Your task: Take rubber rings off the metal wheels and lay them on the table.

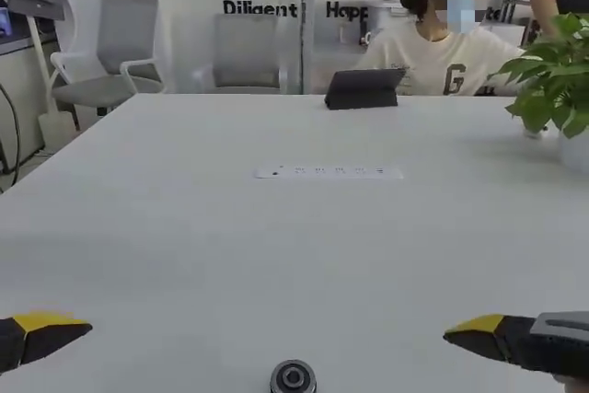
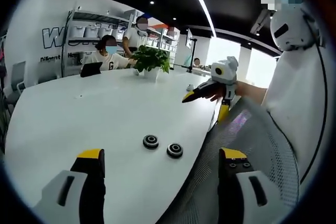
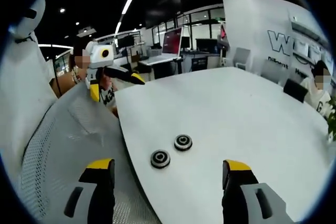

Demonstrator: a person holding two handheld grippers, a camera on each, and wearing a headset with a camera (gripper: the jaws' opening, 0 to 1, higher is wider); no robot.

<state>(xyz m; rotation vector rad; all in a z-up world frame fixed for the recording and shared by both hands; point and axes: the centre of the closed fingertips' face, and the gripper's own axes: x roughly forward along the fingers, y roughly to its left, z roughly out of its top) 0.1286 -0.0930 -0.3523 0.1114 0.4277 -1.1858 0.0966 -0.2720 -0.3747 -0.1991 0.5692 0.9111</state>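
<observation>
Nearest, at the very bottom of the head view: one metal wheel [image 1: 293, 376], flat on the white table [image 1: 304, 255] by its near edge. To one side of it the left gripper [image 2: 161, 155], to the other the right gripper [image 3: 168, 164], both well apart from it. In both gripper views, a second wheel [image 3: 182, 142] just beside the first, not touching, the pair lying between the two grippers. Jaws of both: wide apart, nothing in them.

Dark outer band on each wheel, prob. the rubber rings [image 3: 153, 159], so judged not yet off (too small to say more). No loose ring on the table. Task at its very start.

Step in hand, by judgement: approach to the first wheel. To do it well:
- Start w/ the wheel nearer the table edge, closest to both grippers.
- Pin the metal hub w/ one gripper, so no rolling or sliding on the smooth top.
- Bring the other in low and catch the rubber alone at the rim, not rubber plus metal.
- Peel up and over at one side first, then work round; no straight pull (risk of snap-back, or a flick off the table).
- Keep clear of the 2nd wheel throughout.
- Lay the freed ring flat, further in from the edge, apart from both wheels.

Across the table: a seated person w/ a dark tablet [image 1: 363, 89], a potted plant [image 1: 552, 71] at far right, chairs [image 1: 120, 43] beyond; none in the way.
</observation>
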